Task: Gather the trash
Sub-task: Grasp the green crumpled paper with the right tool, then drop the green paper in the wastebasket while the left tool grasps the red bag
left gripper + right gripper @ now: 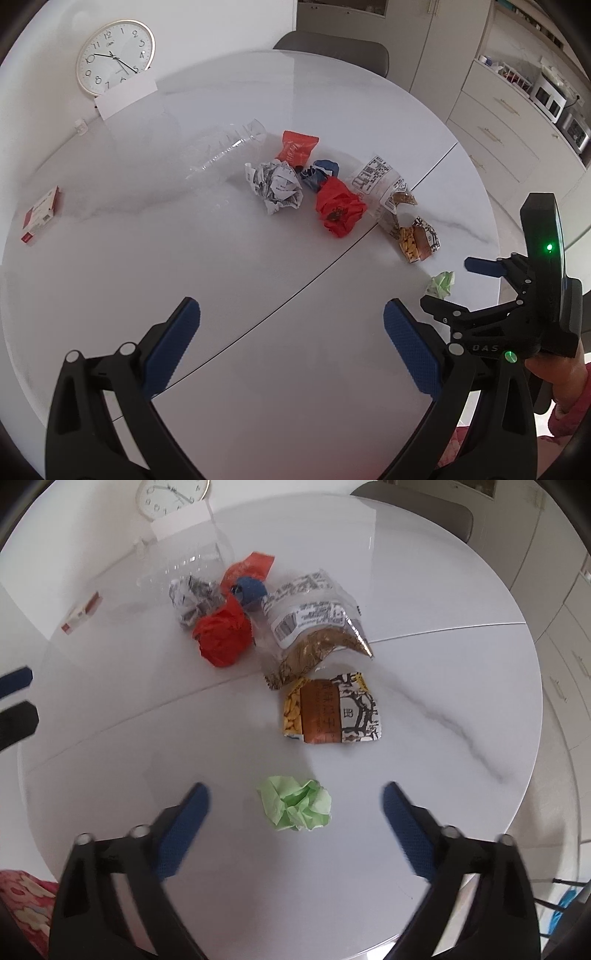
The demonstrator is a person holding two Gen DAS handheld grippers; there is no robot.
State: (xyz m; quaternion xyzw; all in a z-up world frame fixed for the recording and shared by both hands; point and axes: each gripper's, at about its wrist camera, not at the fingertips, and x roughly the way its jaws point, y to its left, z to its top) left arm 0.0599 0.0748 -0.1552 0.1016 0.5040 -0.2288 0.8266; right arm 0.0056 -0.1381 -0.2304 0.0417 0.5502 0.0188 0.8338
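1. The right gripper point(295, 812) points down at the white marble table point(424, 657) with its jaws spread wide and clamped on nothing.
2. A crumpled green paper ball point(295, 806) lies on the table between the two blue pads point(184, 834), apart from both and a little nearer the left one.
3. Just beyond the fingertips lies a brown-and-yellow snack packet point(330, 712), flat on the table.
4. Further out, a clear bag with a printed label point(314, 616) holds brown crumbs; its lower edge is near the snack packet.
5. Left of that bag, and well ahead of the left finger, sit a red crumpled wrapper point(223, 635), a ball of printed paper point(192, 600), a blue scrap point(249, 589) and an orange-red packet point(247, 568), all crowded together.
6. A clear plastic bottle point(225, 147) lies on its side beyond that heap, towards the wall clock point(115, 55).
7. The left gripper point(291, 332) hangs over bare table, jaws released and wide, nothing between its pads; the heap lies well ahead of it.
8. In the left wrist view the right gripper shows at the right edge, held by a hand point(557, 373), with the green ball just beside its fingers.
9. A small red-and-white box point(40, 214) lies far to the left, well apart from the trash.
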